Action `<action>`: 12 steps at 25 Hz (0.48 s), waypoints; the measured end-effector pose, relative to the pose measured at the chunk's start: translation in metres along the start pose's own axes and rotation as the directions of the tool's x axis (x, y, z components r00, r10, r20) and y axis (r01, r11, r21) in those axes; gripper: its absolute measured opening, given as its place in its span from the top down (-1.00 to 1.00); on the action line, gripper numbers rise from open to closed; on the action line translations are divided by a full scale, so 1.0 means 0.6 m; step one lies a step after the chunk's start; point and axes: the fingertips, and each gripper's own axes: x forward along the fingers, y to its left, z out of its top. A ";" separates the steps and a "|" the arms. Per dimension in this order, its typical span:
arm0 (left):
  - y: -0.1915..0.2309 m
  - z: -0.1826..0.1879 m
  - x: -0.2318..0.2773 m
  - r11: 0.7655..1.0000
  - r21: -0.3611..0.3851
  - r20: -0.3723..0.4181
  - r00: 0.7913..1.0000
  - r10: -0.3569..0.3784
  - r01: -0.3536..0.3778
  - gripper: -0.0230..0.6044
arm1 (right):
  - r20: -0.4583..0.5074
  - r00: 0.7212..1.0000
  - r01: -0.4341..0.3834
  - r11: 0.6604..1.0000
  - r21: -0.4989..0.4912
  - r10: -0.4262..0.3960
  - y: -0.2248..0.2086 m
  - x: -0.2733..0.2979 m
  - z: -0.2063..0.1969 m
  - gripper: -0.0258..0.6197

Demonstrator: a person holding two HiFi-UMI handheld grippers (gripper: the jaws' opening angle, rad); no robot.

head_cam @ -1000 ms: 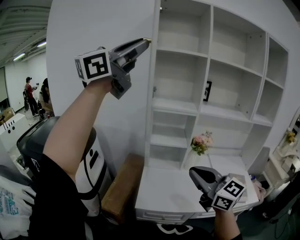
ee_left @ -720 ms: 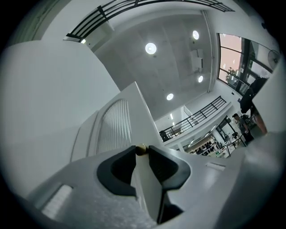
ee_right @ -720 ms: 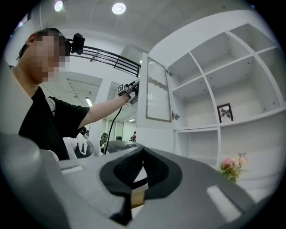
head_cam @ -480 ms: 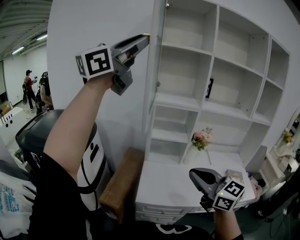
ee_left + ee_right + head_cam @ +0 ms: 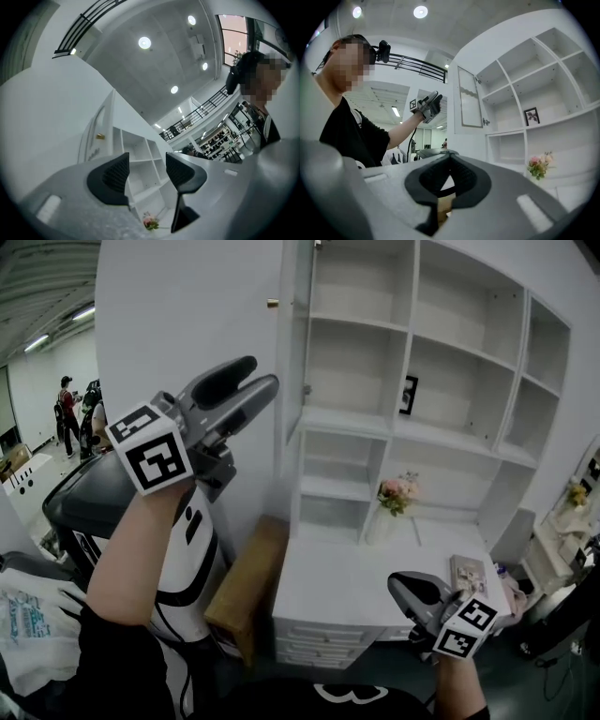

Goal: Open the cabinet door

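1. The door [image 5: 469,101] is standing open, swung out from the left edge of the cabinet [image 5: 441,381]. The head view is catching it almost edge-on, and white shelves are showing behind it.
2. A small brass knob [image 5: 273,304] is sticking out high on the door's free edge, with nothing touching it.
3. The left tool [image 5: 258,374] is hanging below and left of the knob, well apart from it. Its jaws have just been opening and are standing wide apart with nothing between them.
4. The right tool [image 5: 397,583] is hovering low over the front edge of the worktop [image 5: 328,596], toward its right corner. Its jaws are pressed together on nothing, and it is taking no part.
5. Flowers [image 5: 397,493] are standing at the worktop's back edge, clear of the door.
6. The opening itself is looking done, and the step in hand seems to be the letting go.
7. The next move is calling for little: keeping the left tool clear of the door's edge. If a wider swing is wanted, a gentle push on the door's inner face should do.
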 end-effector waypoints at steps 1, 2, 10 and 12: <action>-0.049 -0.019 -0.009 1.000 -0.003 -0.014 0.999 -0.030 0.029 0.19 | 0.008 1.000 0.006 1.000 0.007 -0.006 0.007 -0.015 -0.002 0.92; -0.099 -0.044 -0.017 0.998 -0.018 -0.034 0.998 -0.058 0.058 0.20 | 0.017 1.000 0.010 1.000 0.016 -0.010 0.015 -0.030 -0.003 0.92; -0.444 -0.261 -0.088 0.938 -0.332 -0.203 0.963 -0.178 0.104 0.47 | 0.065 0.998 0.012 0.999 0.042 -0.015 0.103 -0.142 -0.006 0.92; -0.495 -0.284 -0.107 0.925 -0.371 -0.221 0.960 -0.172 0.081 0.58 | 0.071 0.997 0.011 0.999 0.051 -0.015 0.126 -0.165 -0.019 0.92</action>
